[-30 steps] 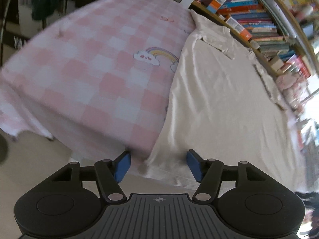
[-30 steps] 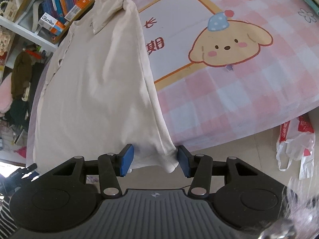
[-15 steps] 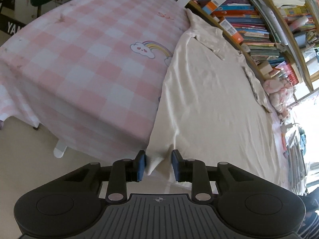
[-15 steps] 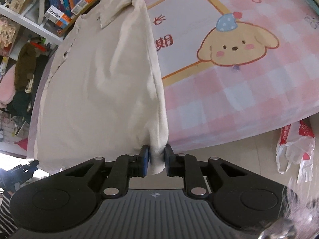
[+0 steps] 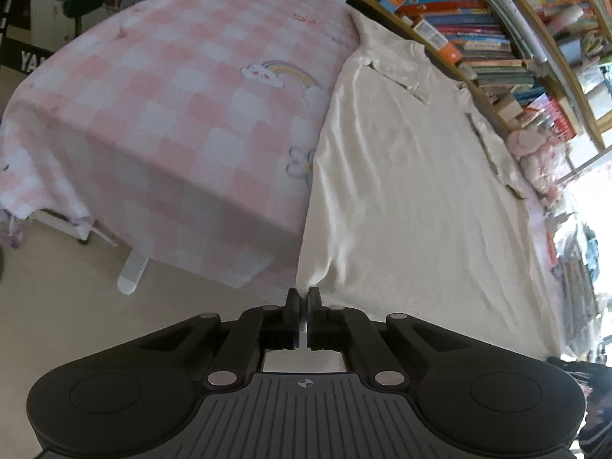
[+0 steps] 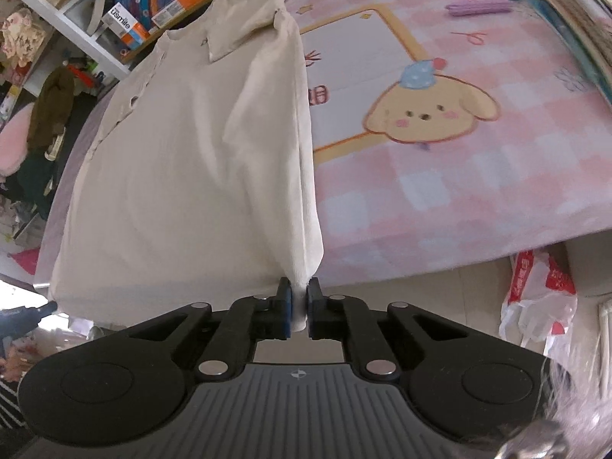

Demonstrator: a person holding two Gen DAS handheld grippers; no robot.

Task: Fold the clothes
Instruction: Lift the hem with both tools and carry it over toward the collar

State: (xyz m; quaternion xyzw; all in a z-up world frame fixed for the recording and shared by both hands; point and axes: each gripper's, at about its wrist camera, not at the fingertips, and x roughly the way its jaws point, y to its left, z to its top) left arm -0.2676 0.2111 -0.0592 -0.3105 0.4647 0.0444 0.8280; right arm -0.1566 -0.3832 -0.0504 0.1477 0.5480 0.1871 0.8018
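Note:
A cream collared shirt lies lengthwise on a pink checked bed cover, collar at the far end by the bookshelf. My left gripper is shut on the shirt's near left hem corner, which hangs past the bed edge. In the right wrist view the same shirt runs away from me, and my right gripper is shut on its near right hem corner, the cloth bunched between the blue pads and pulled taut.
A bookshelf packed with books runs along the far side. The bed cover carries a puppy print. Pens lie at the far right. A plastic bag sits on the floor beyond the bed edge.
Both grippers went from open around the hem corners to shut on them. The corners have been lifted slightly and drawn toward me off the bed edge.

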